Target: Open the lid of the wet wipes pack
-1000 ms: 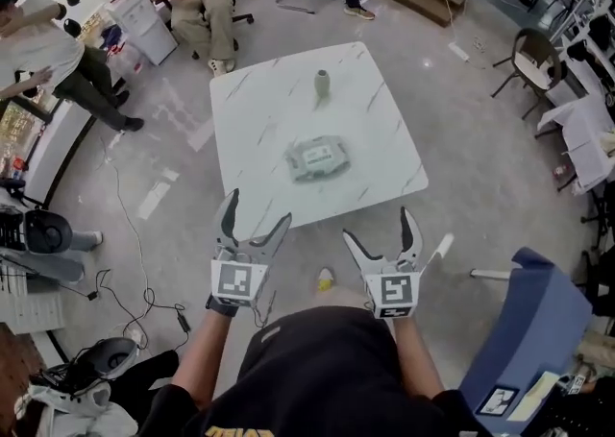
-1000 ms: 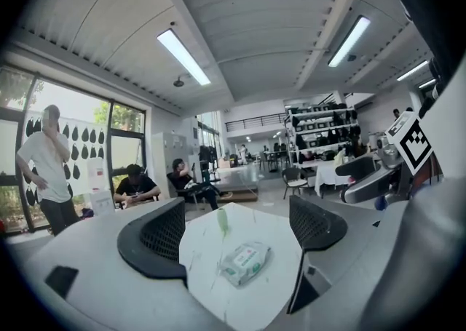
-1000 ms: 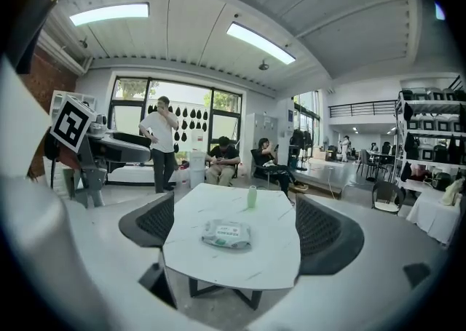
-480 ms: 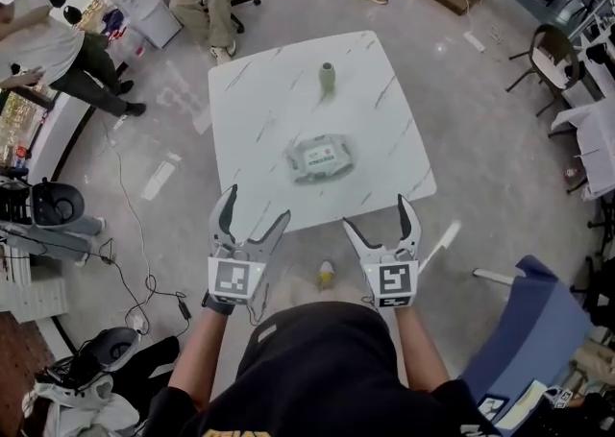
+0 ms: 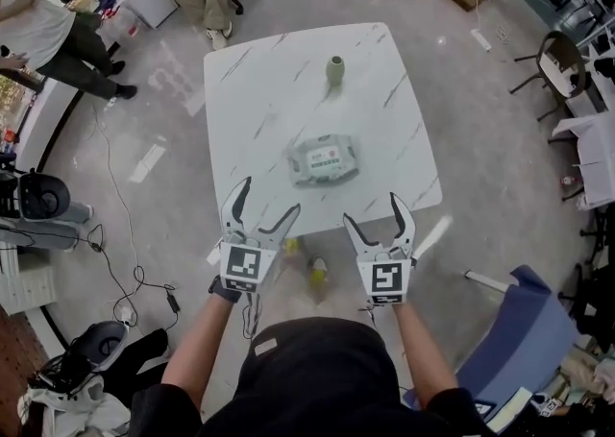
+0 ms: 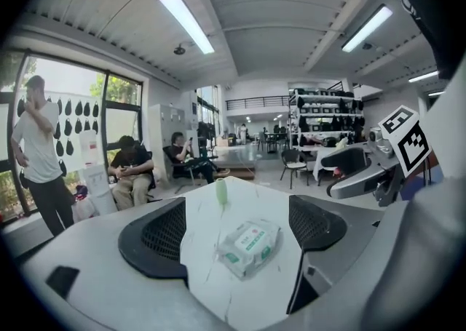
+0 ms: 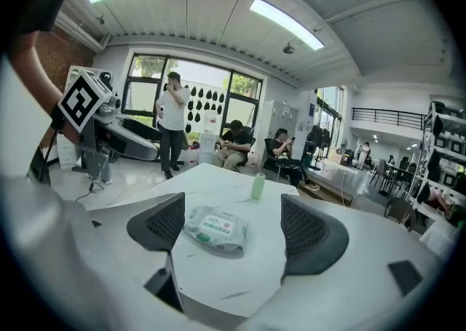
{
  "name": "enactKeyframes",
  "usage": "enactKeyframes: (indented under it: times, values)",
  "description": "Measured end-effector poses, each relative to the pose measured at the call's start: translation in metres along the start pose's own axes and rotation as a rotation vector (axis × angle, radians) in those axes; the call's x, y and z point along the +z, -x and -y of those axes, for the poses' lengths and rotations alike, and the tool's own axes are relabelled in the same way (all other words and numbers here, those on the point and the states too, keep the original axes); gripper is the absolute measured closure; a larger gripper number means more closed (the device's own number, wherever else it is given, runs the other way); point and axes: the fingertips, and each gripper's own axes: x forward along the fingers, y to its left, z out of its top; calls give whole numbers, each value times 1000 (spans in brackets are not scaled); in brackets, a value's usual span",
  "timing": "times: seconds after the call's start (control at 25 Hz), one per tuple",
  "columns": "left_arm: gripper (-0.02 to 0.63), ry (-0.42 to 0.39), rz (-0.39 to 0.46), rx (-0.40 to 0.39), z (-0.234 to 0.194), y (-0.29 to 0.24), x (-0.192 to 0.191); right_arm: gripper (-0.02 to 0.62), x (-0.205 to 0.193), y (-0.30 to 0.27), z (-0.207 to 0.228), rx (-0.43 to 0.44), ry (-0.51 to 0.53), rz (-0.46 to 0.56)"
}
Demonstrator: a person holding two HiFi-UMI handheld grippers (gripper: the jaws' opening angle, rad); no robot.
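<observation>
The wet wipes pack (image 5: 325, 158), white with a green-and-red label and its lid flat, lies near the middle of the white marble table (image 5: 250, 109). Both grippers hover just short of the table's near edge. My left gripper (image 5: 266, 200) is open and empty. My right gripper (image 5: 373, 211) is also open, its jaws closing with nothing between them. In the left gripper view the pack (image 6: 250, 247) lies ahead of the jaws, some way off. In the right gripper view the pack (image 7: 216, 228) also lies ahead, untouched.
A small green bottle (image 5: 334, 69) stands upright on the far part of the table. People sit and stand beyond the table's far-left side (image 5: 58, 36). A blue chair (image 5: 524, 329) is at the lower right. Cables (image 5: 125, 272) trail on the floor at left.
Both grippers have moved forward and down toward the table's near edge. The right jaws stand a little narrower than before. The pack and bottle have not moved.
</observation>
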Motion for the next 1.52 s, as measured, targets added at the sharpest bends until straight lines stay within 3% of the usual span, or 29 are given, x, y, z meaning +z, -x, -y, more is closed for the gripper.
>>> enactKeyframes:
  times: [0.24, 0.64, 0.88, 1.28, 1.52]
  values:
    - [153, 23, -53, -7, -13, -58, -45, 227, -31, -54, -5, -21, 102, -80]
    - [164, 90, -183, 0, -27, -137, -136, 247, -94, -132, 4, -76, 118, -212]
    - [229, 97, -227, 0, -28, -164, -169, 252, -119, -164, 6, -96, 133, -254]
    - [246, 57, -289, -32, -23, -180, -196, 260, -134, -202, -15, -37, 408, -286]
    - [247, 152, -296, -45, -24, -181, -204, 305, -136, -201, -33, 20, 598, -250]
